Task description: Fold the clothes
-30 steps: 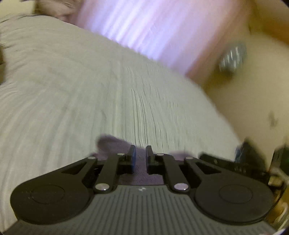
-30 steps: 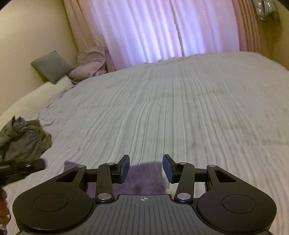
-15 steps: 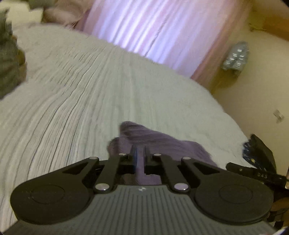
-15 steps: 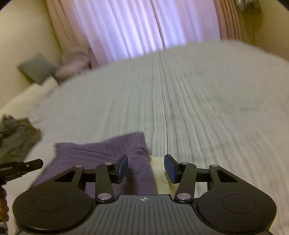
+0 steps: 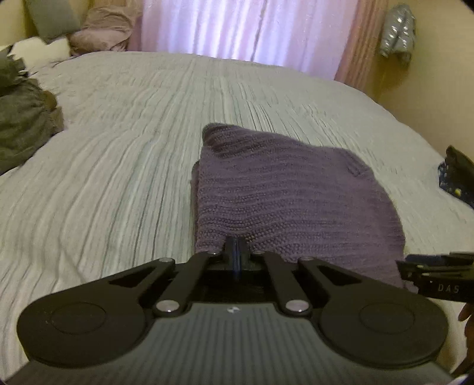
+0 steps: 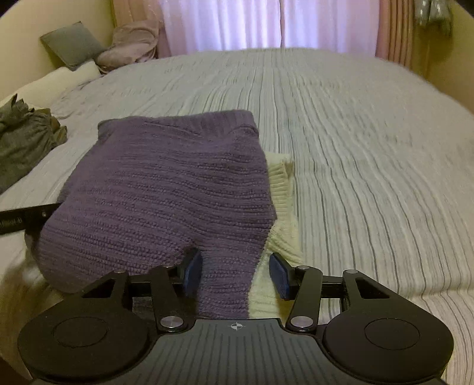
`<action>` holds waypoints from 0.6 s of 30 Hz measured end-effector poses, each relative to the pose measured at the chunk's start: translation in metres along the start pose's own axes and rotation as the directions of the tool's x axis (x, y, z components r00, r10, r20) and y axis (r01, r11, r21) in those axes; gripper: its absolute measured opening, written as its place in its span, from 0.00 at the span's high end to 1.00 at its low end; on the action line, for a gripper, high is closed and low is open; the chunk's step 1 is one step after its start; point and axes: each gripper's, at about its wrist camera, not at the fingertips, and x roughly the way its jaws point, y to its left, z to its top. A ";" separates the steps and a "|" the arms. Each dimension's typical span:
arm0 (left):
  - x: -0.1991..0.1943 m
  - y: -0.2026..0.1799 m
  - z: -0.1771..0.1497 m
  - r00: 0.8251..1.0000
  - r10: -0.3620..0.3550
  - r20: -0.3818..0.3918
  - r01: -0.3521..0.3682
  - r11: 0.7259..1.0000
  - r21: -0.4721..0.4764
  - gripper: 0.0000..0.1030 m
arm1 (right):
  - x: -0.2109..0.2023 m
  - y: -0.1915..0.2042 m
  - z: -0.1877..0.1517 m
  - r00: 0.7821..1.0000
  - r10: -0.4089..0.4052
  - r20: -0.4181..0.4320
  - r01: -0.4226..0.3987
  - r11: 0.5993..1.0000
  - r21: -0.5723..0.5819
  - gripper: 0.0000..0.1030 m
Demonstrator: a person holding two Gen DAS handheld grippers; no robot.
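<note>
A purple knit sweater (image 5: 281, 192) (image 6: 166, 183) lies spread on the striped grey bed (image 5: 118, 148) (image 6: 370, 148), with a cream knit layer (image 6: 281, 189) showing under its right side. My left gripper (image 5: 237, 251) is shut on the sweater's near edge at its left corner. My right gripper (image 6: 235, 271) holds the near right corner, where a thick bunch of purple and cream knit fills the gap between its fingers. Each gripper shows at the edge of the other's view: the right gripper (image 5: 438, 278) and the left gripper (image 6: 20, 219).
A crumpled grey-green clothes pile (image 5: 23, 118) (image 6: 23, 142) lies to the left on the bed. A grey cushion (image 6: 71, 44) and a pink pillow (image 6: 130, 41) sit at the far left corner. Pink curtains (image 6: 266, 23) hang behind, and a silvery garment (image 5: 397, 32) hangs on the right wall.
Both grippers have moved across the bed with the sweater in them. Far more of the purple knit now lies flat ahead, and the cream layer has come into sight. The left jaws have closed tight.
</note>
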 end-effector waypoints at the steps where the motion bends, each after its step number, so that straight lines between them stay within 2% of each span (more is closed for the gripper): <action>1: -0.009 0.000 0.001 1.000 0.003 0.000 -0.003 1.000 -0.012 0.96 | -0.007 -0.002 0.000 1.000 0.004 0.001 -0.004 1.000 0.014 0.52; 2: -0.020 -0.002 0.001 1.000 0.019 -0.002 -0.019 1.000 -0.017 0.93 | -0.017 -0.003 -0.002 1.000 -0.001 -0.002 0.001 1.000 0.029 0.51; 4: -0.042 -0.006 0.000 0.999 0.049 -0.005 -0.050 0.998 -0.026 0.68 | -0.037 -0.004 -0.004 1.000 -0.012 -0.004 0.012 0.998 0.054 0.51; 5: -0.052 -0.007 -0.001 0.998 0.066 -0.007 -0.067 0.997 -0.026 0.66 | -0.048 -0.004 -0.008 1.000 -0.003 0.008 0.002 0.998 0.064 0.48; 6: -0.062 -0.010 -0.004 0.996 0.085 -0.009 -0.085 0.996 -0.015 0.67 | -0.057 -0.003 -0.012 1.000 0.009 0.015 -0.010 0.997 0.071 0.35; 8: -0.078 -0.022 -0.011 0.995 0.101 -0.020 -0.101 0.995 0.007 0.65 | -0.070 0.002 -0.018 0.999 0.025 0.021 -0.027 0.996 0.080 0.15; 11: -0.093 -0.028 -0.021 0.993 0.115 -0.033 -0.113 0.993 0.036 0.59 | -0.084 0.008 -0.027 0.999 0.032 0.021 -0.034 0.996 0.080 0.15; 18: -0.111 -0.026 -0.031 0.993 0.115 -0.034 -0.114 0.993 0.035 0.59 | -0.103 0.021 -0.044 0.999 0.051 0.007 -0.051 0.997 0.065 0.15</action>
